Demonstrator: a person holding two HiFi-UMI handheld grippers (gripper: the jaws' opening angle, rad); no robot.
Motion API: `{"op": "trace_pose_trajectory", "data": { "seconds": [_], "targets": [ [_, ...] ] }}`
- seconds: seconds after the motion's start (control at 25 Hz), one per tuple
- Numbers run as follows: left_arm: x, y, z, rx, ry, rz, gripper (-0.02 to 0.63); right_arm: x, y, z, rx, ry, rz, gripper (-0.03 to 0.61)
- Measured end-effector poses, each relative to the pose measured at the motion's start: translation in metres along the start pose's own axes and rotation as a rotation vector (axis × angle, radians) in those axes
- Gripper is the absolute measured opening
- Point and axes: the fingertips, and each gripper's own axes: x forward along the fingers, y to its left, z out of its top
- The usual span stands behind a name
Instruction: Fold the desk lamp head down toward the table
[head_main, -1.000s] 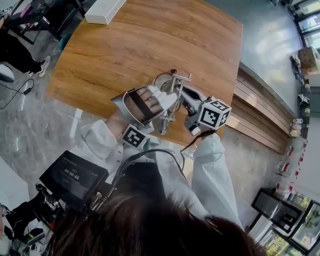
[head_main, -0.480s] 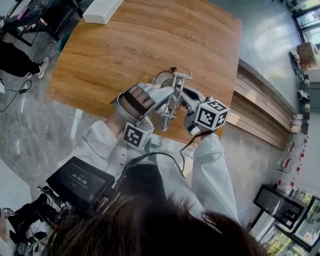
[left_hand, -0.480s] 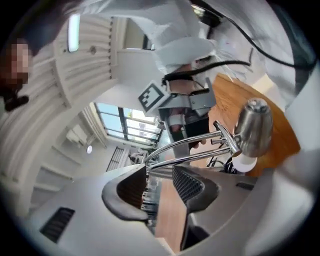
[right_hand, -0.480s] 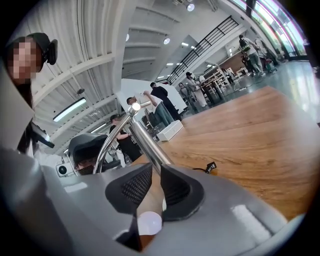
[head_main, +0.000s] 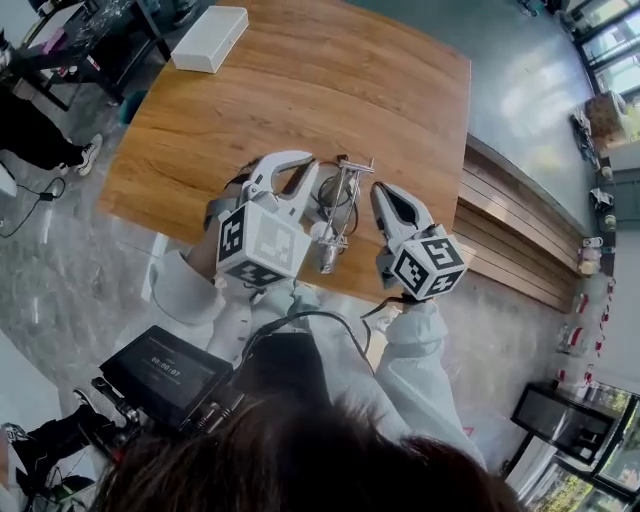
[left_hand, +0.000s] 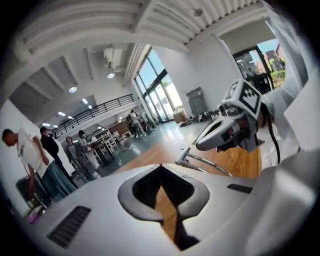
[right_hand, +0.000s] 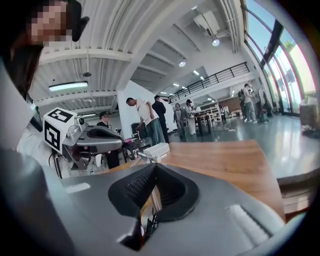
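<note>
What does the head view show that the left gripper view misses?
Only the head view: the white box at the table's far corner, the screen near the person, and the left hand-held gripper seen whole. Only the left gripper view: the ceiling, a balcony railing and people at distant tables. Both: the wooden table, the desk lamp and the right hand-held gripper.

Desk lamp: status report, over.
Left tool and right tool just closed, both empty. Desk lamp between them on table, not gripped. White box far off, nothing in the way.
</note>
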Motion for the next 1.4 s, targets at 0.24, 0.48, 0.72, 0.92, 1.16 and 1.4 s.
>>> {"op": "trace_pose_trajectory", "data": {
  "seconds": [0.24,0.48,0.72,0.92,1.16,1.4],
  "targets": [
    [0.01,0.008,0.035,-0.183,-0.004,-0.044,0.003,-0.009,0.018,0.061,-0.167,-0.118,-0.132,0.002],
    [0.014,0.009,0.06,-0.26,-0.025,-0.059,0.003,-0.013,0.024,0.085,-0.203,-0.149,-0.162,0.001],
    [0.019,0.005,0.066,-0.266,-0.031,-0.071,0.003,-0.014,0.02,0.088,-0.19,-0.154,-0.163,0.0],
    [0.019,0.008,0.066,-0.268,-0.025,-0.06,0.003,-0.014,0.022,0.089,-0.184,-0.159,-0.154,0.0],
    [0.02,0.005,0.067,-0.268,-0.025,-0.067,0.003,-0.014,0.023,0.09,-0.176,-0.163,-0.146,0.0],
    [0.019,0.009,0.063,-0.264,-0.022,-0.057,0.003,-0.011,0.026,0.091,-0.17,-0.168,-0.136,0.0]
  ]
}}
